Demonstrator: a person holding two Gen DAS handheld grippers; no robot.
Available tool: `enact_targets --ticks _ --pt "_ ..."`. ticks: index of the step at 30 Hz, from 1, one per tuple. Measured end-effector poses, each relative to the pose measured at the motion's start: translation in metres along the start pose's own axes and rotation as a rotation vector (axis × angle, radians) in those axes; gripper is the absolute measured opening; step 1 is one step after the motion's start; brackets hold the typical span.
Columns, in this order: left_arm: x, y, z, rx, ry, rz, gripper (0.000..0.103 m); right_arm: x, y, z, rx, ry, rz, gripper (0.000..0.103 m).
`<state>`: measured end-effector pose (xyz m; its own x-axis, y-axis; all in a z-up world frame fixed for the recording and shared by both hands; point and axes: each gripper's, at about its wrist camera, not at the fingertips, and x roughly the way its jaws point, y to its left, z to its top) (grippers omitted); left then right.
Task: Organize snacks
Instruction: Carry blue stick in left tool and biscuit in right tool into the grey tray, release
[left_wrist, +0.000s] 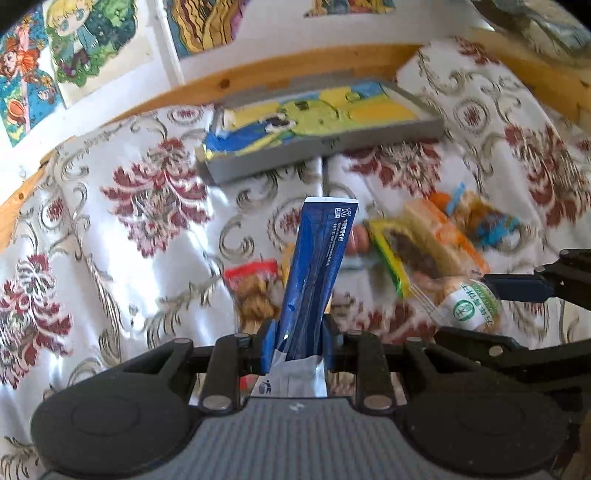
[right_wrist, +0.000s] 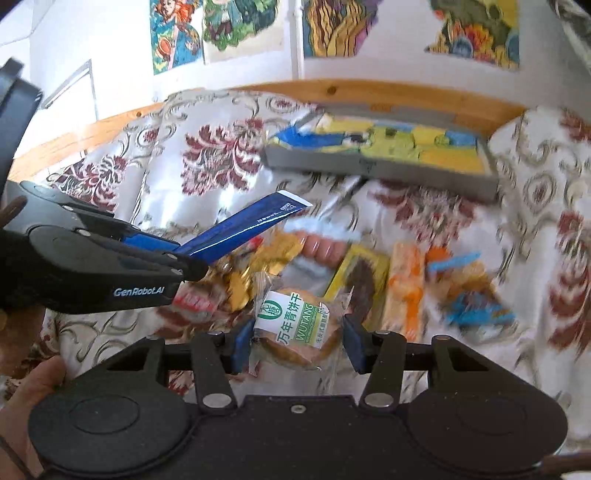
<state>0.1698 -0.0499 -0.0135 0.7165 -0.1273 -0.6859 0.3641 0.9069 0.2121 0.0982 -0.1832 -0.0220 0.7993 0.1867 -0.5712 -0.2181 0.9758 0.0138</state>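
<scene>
My left gripper (left_wrist: 299, 343) is shut on the lower end of a long blue stick packet (left_wrist: 317, 258), which is held off the cloth and points up toward the grey tray (left_wrist: 332, 144). In the right wrist view the same gripper (right_wrist: 184, 258) holds the blue packet (right_wrist: 251, 225) above the snack pile. My right gripper (right_wrist: 298, 345) is open, its blue pads on either side of a round biscuit packet (right_wrist: 295, 328) with a green and white label. That biscuit (left_wrist: 469, 306) lies at the near edge of the pile.
The grey tray (right_wrist: 369, 171) by the wooden rail holds yellow, green and blue packets. Loose snacks lie on the floral cloth: a yellow-green cake packet (right_wrist: 362, 280), an orange packet (right_wrist: 406, 288), sausages (right_wrist: 321, 247), a gold wrapper (right_wrist: 240, 280). A hand (right_wrist: 33, 384) shows lower left.
</scene>
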Motion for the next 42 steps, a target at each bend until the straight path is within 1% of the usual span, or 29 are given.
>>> enact_targets --ticks 4,7,13,17,20,24,27,31,37,42 --pt "0.005 -0.007 0.027 -0.009 -0.047 0.036 0.027 0.000 -0.016 0.023 -0.058 -0.079 -0.040 0.053" --pt "0.012 -0.012 0.053 -0.027 -0.087 0.061 0.027 0.006 -0.037 0.045 -0.093 -0.153 -0.088 0.053" --pt "0.042 -0.026 0.113 -0.057 -0.135 0.123 0.027 0.037 -0.096 0.085 -0.048 -0.283 -0.211 0.053" --pt "0.068 -0.033 0.148 -0.114 -0.146 0.144 0.027 0.067 -0.130 0.104 0.000 -0.331 -0.286 0.053" --pt "0.086 -0.038 0.168 -0.130 -0.163 0.158 0.027 0.084 -0.145 0.115 0.019 -0.361 -0.310 0.053" --pt "0.110 -0.045 0.188 -0.133 -0.175 0.170 0.027 0.101 -0.155 0.122 -0.001 -0.394 -0.329 0.053" --pt "0.129 -0.047 0.199 -0.146 -0.165 0.165 0.027 0.113 -0.163 0.126 -0.010 -0.408 -0.335 0.053" --pt "0.153 -0.050 0.207 -0.162 -0.144 0.167 0.027 0.129 -0.172 0.125 -0.002 -0.397 -0.344 0.053" --pt "0.182 -0.050 0.213 -0.206 -0.103 0.156 0.027 0.156 -0.180 0.119 0.020 -0.334 -0.337 0.053" --pt "0.197 -0.051 0.212 -0.226 -0.081 0.138 0.028 0.166 -0.181 0.119 0.046 -0.303 -0.331 0.053"
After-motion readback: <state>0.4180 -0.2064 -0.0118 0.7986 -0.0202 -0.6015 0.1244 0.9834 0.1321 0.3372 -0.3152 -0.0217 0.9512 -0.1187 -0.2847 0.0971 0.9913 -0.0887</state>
